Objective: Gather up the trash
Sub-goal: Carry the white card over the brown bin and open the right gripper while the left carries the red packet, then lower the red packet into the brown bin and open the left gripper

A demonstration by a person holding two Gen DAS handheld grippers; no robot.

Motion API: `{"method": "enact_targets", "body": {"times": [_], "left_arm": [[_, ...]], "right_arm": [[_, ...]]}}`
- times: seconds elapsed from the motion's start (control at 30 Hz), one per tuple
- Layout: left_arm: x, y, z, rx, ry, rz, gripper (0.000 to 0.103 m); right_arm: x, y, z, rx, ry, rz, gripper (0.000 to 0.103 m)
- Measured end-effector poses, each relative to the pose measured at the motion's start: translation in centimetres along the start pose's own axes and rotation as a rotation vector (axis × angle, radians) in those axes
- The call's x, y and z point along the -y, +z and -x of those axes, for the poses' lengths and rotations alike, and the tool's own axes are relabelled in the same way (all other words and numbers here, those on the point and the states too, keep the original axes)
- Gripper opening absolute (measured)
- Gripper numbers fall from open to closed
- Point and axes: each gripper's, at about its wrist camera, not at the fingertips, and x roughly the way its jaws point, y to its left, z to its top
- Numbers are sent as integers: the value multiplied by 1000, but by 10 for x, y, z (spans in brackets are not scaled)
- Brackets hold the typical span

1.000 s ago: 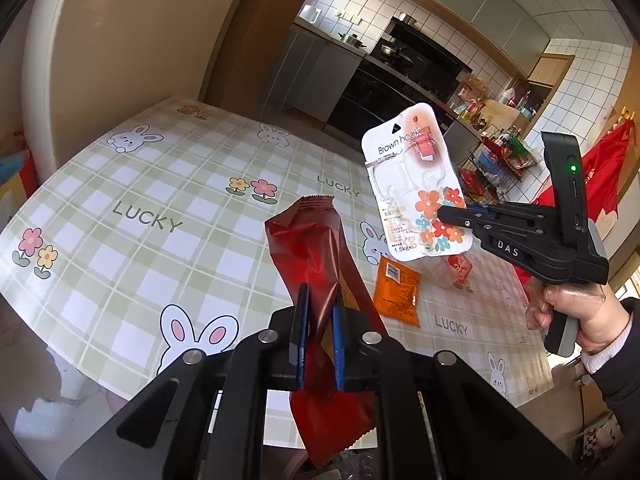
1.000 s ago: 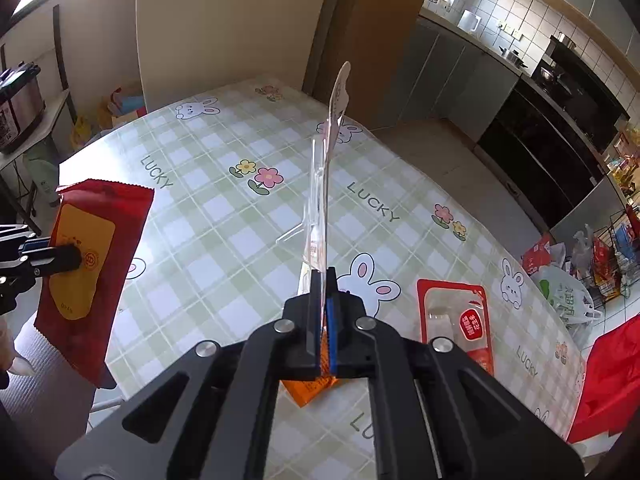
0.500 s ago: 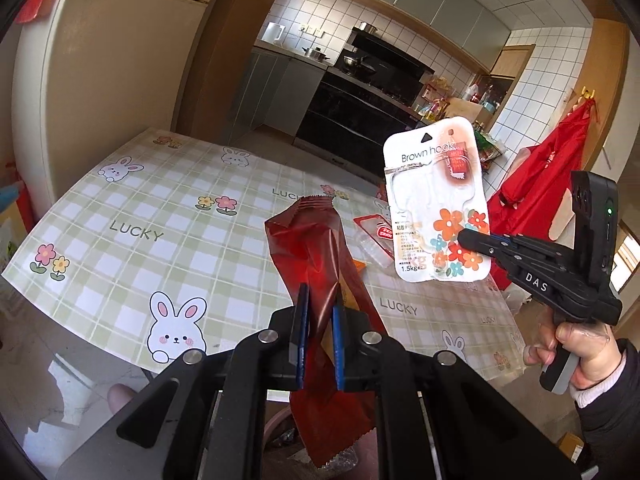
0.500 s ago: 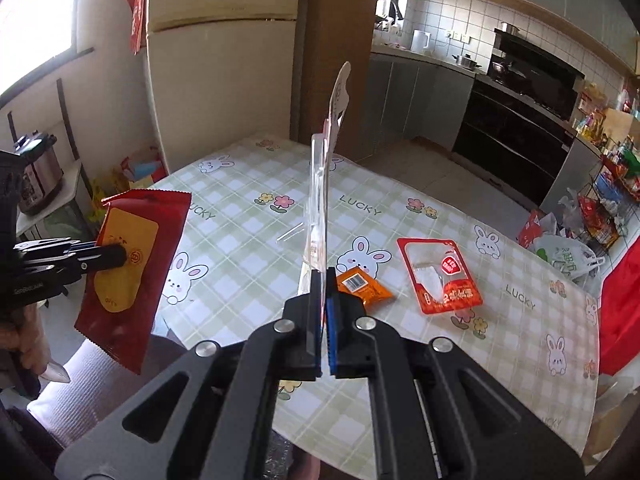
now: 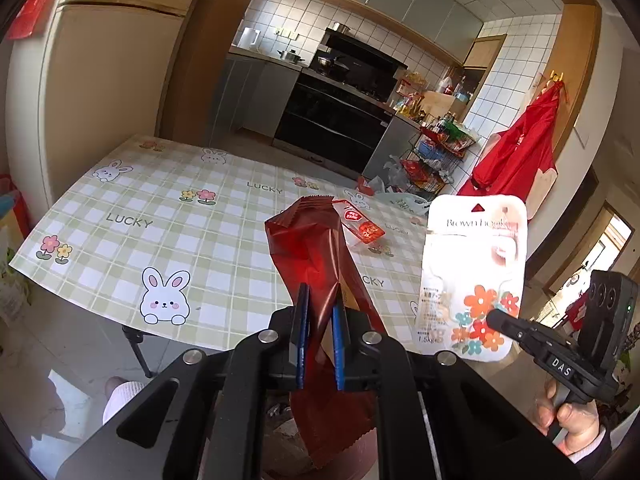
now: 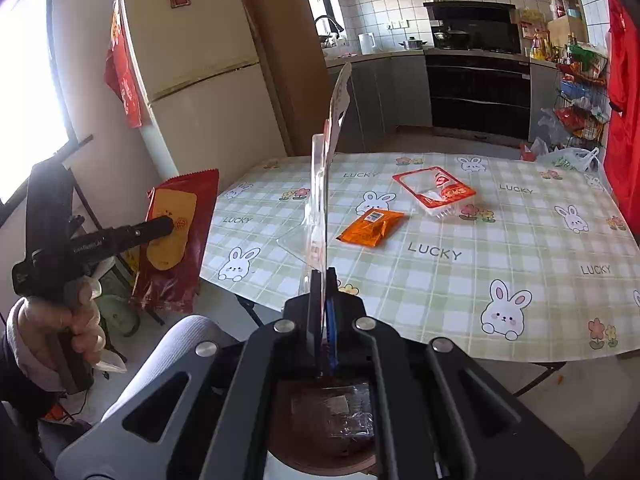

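The left tongs (image 5: 319, 332) are clamped on a dark red snack wrapper (image 5: 316, 248). The wrapper hangs in the air, off the near edge of the tabletop (image 5: 160, 216). In the right wrist view it shows a yellow patch on its front, and the left hand (image 6: 60, 320) grips the tool's handle.

The right tongs (image 6: 323, 300) are squeezed tight on a white hook pack (image 5: 474, 276) with flowers on its card. It stands up on its edge between the blue pads (image 6: 330, 312), also in the air in front of the tabletop. The right hand (image 5: 568, 412) holds that tool low at the side.

Two bits of trash lie on the checked bunny cloth. An orange packet (image 6: 370, 228) lies near the middle. A red and clear plastic tray pack (image 6: 434, 192) lies just behind it, apart from it.

A round brown bin (image 6: 328, 420) with clear wrap inside sits below the right tongs, on the floor.
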Motion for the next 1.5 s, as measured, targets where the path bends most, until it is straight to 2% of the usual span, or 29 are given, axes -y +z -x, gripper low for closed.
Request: {"method": "enact_targets", "body": {"times": [0.07, 0.23, 0.63, 0.87, 0.9, 0.93, 1.0, 1.07, 1.13, 1.17, 1.2, 1.5], "left_arm": [[3, -1, 7, 11, 0, -10, 10], [0, -4, 12, 16, 9, -7, 10], [-11, -4, -6, -21, 24, 14, 10], [-16, -5, -9, -29, 26, 25, 10], [-16, -6, -9, -29, 25, 25, 10], [-15, -6, -9, -28, 22, 24, 10], [-15, -5, -7, -27, 19, 22, 10], [-14, -5, -6, -26, 16, 19, 10], [-13, -6, -5, -26, 13, 15, 10], [-11, -6, -4, -26, 12, 11, 10], [-10, -7, -4, -26, 14, 4, 10], [13, -24, -11, -63, -21, -56, 11]], "right_arm": [[-5, -4, 3, -3, -13, 27, 6], [-15, -10, -5, -29, 27, 41, 6], [-26, -29, -36, -141, 97, 79, 6], [-28, -33, -45, -182, 126, 56, 9], [-28, -33, -46, -186, 124, 55, 14], [-29, -32, -46, -190, 126, 53, 28], [-30, -33, -46, -188, 118, 45, 46], [-29, -32, -45, -183, 106, 34, 56], [-24, -31, -42, -164, 68, 19, 79], [-22, -29, -39, -147, 52, 10, 84], [-19, -28, -36, -124, 30, 1, 94], [-1, -19, -15, 45, -102, -60, 97]]}}
